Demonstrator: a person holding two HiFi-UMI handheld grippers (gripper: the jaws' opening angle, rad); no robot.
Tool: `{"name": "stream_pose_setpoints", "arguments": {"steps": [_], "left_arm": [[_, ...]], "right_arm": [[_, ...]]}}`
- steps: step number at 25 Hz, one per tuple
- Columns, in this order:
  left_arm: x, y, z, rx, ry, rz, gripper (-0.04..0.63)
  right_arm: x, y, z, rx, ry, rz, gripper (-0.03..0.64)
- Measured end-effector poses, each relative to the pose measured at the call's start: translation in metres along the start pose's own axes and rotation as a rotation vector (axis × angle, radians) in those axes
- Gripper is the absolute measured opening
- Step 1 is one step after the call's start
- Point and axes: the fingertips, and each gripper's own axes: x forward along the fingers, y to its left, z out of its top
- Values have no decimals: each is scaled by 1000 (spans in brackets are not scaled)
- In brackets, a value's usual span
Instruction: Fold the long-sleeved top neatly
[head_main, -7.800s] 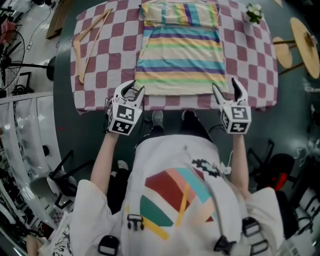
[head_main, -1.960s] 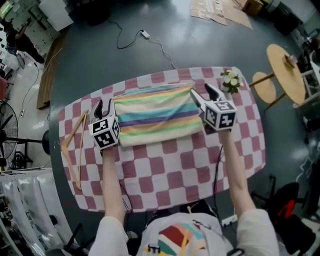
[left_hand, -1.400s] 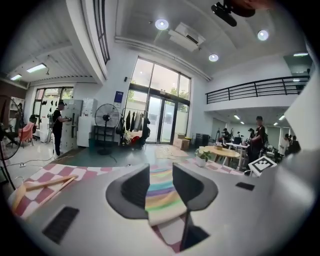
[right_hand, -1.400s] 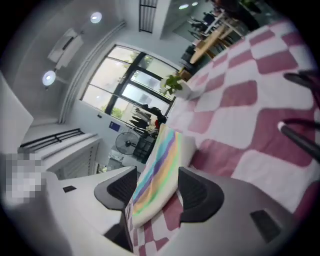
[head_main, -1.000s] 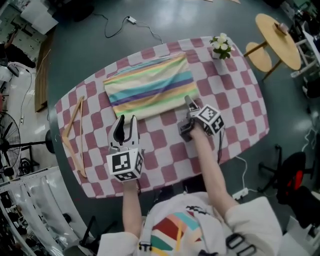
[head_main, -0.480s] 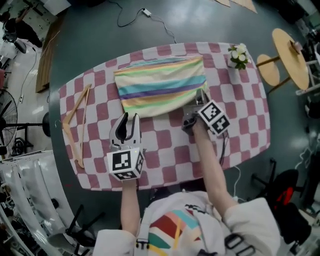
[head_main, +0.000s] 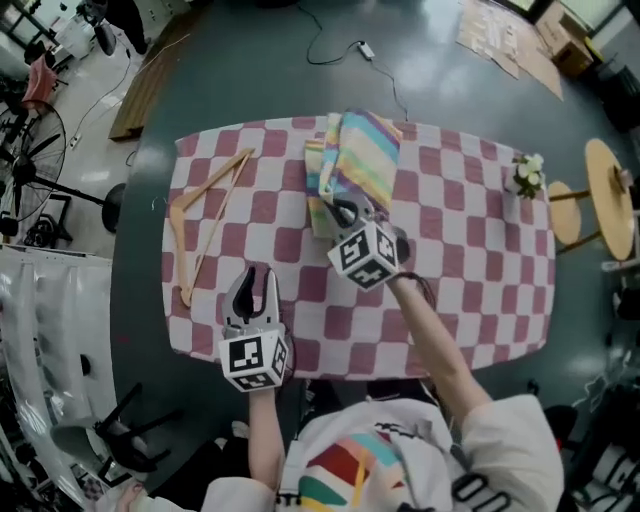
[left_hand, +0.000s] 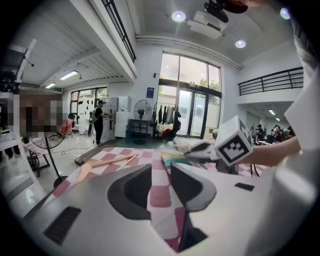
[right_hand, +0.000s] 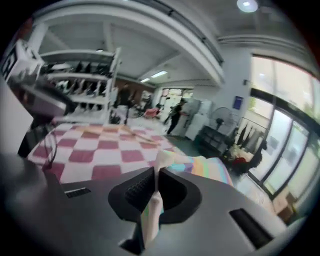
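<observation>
Table (head_main: 470, 250) under a pink-and-white checked cloth is filling most of the head view. Striped top (head_main: 364, 150) is lying at its far middle, already reduced to a narrow bundle with no sleeves showing. Its near edge is rising off the cloth. Wooden hanger (head_main: 205, 215) is lying well apart at the left. Right gripper (head_main: 347, 212) is clenching that raised edge, and its own view is showing pale fabric pinched between closed jaws. Left gripper (head_main: 256, 284) is hovering over the table's near side, well apart from the top. Its jaws are standing partly apart on nothing, having just been closing slightly. Small flower pot (head_main: 527, 176) is standing far right. Judging: folding is looking mostly done. This fold is wanting laying down and squaring.
</observation>
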Motion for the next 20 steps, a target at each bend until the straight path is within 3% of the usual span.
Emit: {"name": "stream_pose_setpoints", "arguments": {"steps": [3, 6, 9, 12, 14, 20], "left_arm": [[-20, 22, -23, -30, 25, 60, 118], [-36, 36, -39, -48, 47, 102, 118], [-42, 41, -48, -54, 56, 114, 118], [-39, 44, -40, -23, 40, 115, 118], [-33, 50, -19, 7, 2, 113, 118], [-23, 28, 65, 37, -159, 38, 118]], "right_arm": [[25, 63, -49, -198, 149, 110, 15], [37, 75, -76, -289, 185, 40, 17], [40, 78, -76, -318, 177, 8, 17], [33, 85, -61, -260, 167, 69, 40], [22, 74, -33, -197, 117, 74, 185], [-59, -2, 55, -59, -79, -103, 197]]}}
